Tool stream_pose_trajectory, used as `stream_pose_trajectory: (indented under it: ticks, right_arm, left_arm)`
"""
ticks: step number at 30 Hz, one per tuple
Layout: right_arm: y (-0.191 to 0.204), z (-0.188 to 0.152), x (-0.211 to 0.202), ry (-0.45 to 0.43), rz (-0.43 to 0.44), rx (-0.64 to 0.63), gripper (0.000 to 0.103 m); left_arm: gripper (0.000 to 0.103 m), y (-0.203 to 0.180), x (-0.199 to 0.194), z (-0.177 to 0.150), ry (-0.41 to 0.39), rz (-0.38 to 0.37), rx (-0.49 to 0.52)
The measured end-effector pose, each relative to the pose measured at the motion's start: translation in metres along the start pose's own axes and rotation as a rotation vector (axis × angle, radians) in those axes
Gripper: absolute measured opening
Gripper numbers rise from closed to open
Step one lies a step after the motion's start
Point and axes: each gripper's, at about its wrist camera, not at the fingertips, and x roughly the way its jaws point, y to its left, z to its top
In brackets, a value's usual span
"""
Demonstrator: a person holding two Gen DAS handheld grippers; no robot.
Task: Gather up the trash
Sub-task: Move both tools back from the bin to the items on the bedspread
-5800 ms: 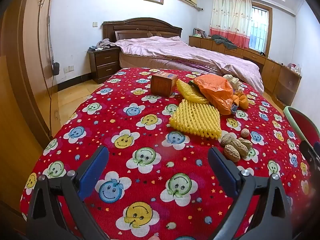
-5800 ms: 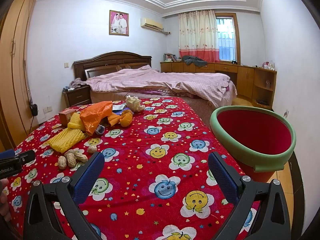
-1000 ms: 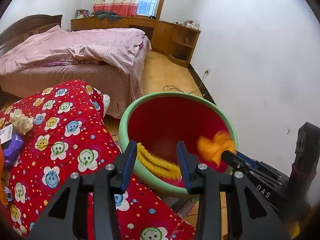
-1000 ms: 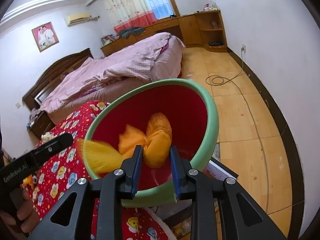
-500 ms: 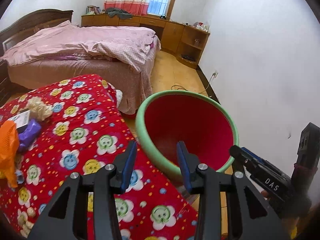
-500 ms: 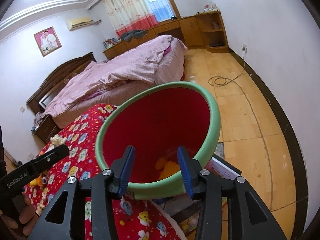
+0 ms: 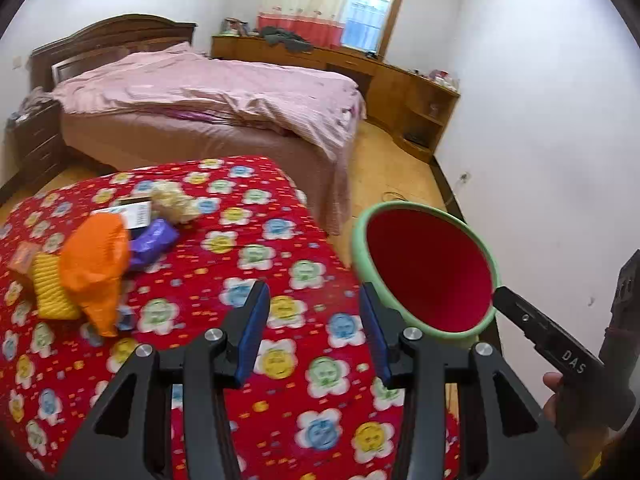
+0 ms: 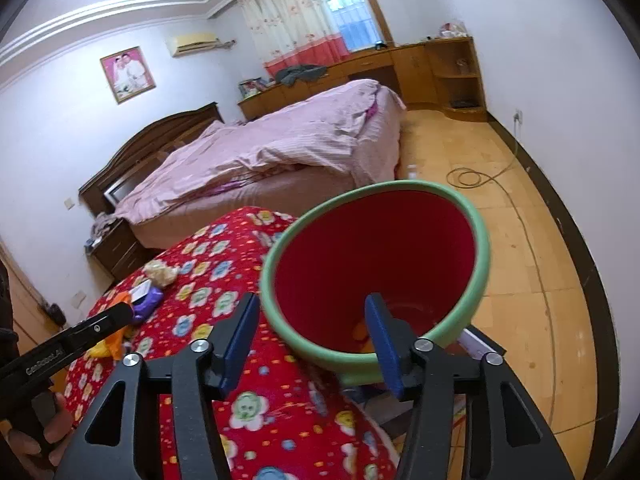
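Both tools, right [image 8: 312, 332] and left [image 7: 314, 330], just opening, hold nothing; bin [image 8: 478, 280] beyond the right.

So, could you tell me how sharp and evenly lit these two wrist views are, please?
Left wrist view: motion blur smears the orange bag and the bin rim; the window is blown out. Right wrist view: sharper, though the tablecloth blurs near the lens and ceiling glare washes out the top-left corner. Both show fisheye bending, with dark corners.
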Motion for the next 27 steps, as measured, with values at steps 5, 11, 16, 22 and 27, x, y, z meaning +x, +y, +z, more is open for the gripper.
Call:
stream_pose_trajectory:
  ticks: [5,11,16,22,27]
  right_arm:
    - [0.023,-0.001,0.002,0.016,0.037,-0.027,0.058]
    - [0.050,-0.006,0.009,0.038,0.063,-0.064,0.058]
    - [0.072,-0.008,0.017,0.061,0.073,-0.094,0.058]
    - [0.094,-0.010,0.029,0.080,0.085,-0.110,0.059]
    - [0.109,-0.013,0.042,0.103,0.088,-0.127,0.059]
  left_arm:
    - [0.049,0.030,-0.020,-0.002,-0.028,0.052,-0.037]
    - [0.050,0.071,-0.037,-0.005,-0.040,0.126,-0.080]
    - [0.050,0.103,-0.045,-0.007,-0.040,0.184,-0.109]
    - [0.050,0.151,-0.043,-0.011,-0.017,0.262,-0.172]
    - [0.050,0.184,-0.035,-0.013,0.004,0.312,-0.204]
